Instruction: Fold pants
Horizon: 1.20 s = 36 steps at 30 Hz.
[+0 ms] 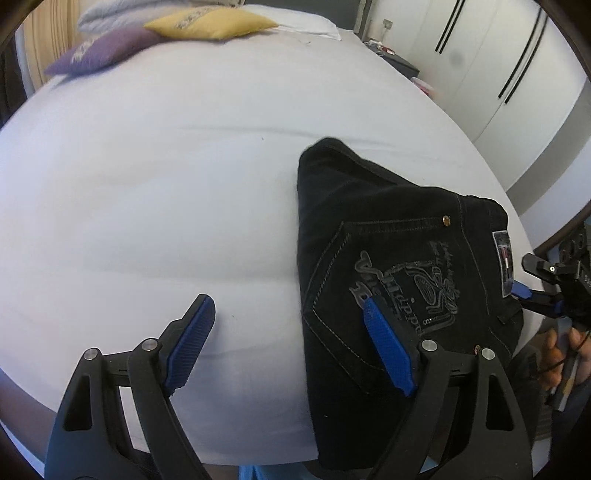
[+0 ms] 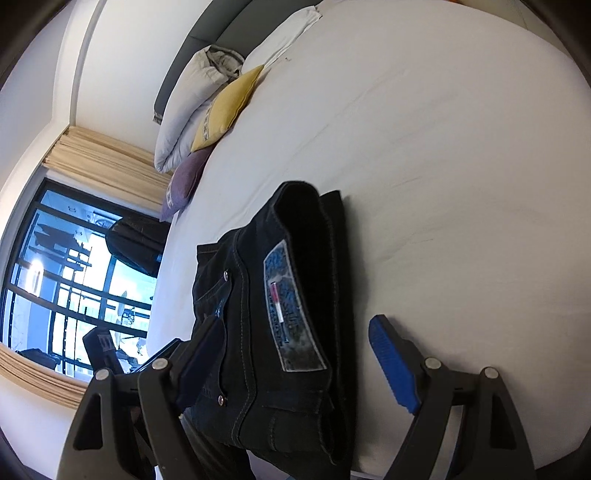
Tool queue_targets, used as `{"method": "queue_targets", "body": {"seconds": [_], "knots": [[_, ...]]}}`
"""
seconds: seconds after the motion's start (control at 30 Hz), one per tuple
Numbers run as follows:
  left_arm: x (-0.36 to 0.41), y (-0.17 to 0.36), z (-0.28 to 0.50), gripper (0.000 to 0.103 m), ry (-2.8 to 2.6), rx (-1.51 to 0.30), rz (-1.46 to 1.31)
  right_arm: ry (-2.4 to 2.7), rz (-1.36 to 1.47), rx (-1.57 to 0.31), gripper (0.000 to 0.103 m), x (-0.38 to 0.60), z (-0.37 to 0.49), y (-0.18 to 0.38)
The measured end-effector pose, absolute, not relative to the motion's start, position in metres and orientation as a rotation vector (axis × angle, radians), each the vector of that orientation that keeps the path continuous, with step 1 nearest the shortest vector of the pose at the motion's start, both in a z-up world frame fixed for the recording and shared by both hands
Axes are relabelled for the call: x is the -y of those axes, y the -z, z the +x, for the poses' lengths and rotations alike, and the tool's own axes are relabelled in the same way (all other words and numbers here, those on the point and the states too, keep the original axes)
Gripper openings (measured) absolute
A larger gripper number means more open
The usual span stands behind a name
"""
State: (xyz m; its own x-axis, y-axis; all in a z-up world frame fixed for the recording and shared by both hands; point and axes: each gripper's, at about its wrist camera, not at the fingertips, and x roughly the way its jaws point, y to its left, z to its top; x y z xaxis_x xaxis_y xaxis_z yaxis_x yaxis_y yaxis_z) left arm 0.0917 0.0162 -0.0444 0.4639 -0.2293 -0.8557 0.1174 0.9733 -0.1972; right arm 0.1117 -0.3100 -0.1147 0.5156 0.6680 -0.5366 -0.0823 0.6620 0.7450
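The black denim pants [image 1: 399, 280], lying as a thick, heavy yet limp folded bundle at the bed's [image 1: 166, 177] near edge, are best taken at the stiff waistband, while both the left gripper [image 1: 288, 325] and right gripper [image 2: 299, 354] are held wide apart, nothing clamped.

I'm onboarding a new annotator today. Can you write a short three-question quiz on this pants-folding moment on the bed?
1. True or false: the black pants lie folded into a compact bundle on the white bed.
2. Which cushion lies next to the yellow cushion? A) red B) purple C) green
3. Fill in: both the left tongs and the right tongs are ____.

Key: 1 true; 2 B, the purple cushion; 3 open.
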Motion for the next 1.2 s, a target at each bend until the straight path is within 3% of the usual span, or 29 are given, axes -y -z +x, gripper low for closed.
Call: {"method": "queue_targets", "body": {"seconds": [0.6,0.73,0.83,0.87,0.9,1.1,1.2], "knots": [[-0.006,0.061,0.104,0.086,0.379,-1.149,-0.123,-0.505,0.577,-1.013,0.087,0.276,0.118,0.113],[-0.009,0.060,0.108,0.073,0.403,-1.151,-0.152,-0.493,0.545,-1.012,0.085,0.272,0.116,0.114],[-0.009,0.058,0.109,0.061,0.393,-1.146,-0.144,-0.465,0.513,-1.016,0.063,0.272,0.113,0.114],[-0.010,0.056,0.107,0.058,0.394,-1.142,-0.136,-0.442,0.481,-1.023,0.047,0.272,0.112,0.113],[-0.011,0.054,0.106,0.051,0.397,-1.132,-0.126,-0.426,0.456,-1.024,0.041,0.271,0.111,0.113],[-0.011,0.036,0.098,0.016,0.411,-1.082,-0.123,-0.411,0.326,-0.961,0.024,0.258,0.099,0.091],[-0.011,0.019,0.098,0.014,0.423,-1.050,-0.121,-0.419,0.272,-0.909,0.021,0.251,0.094,0.069]]}}
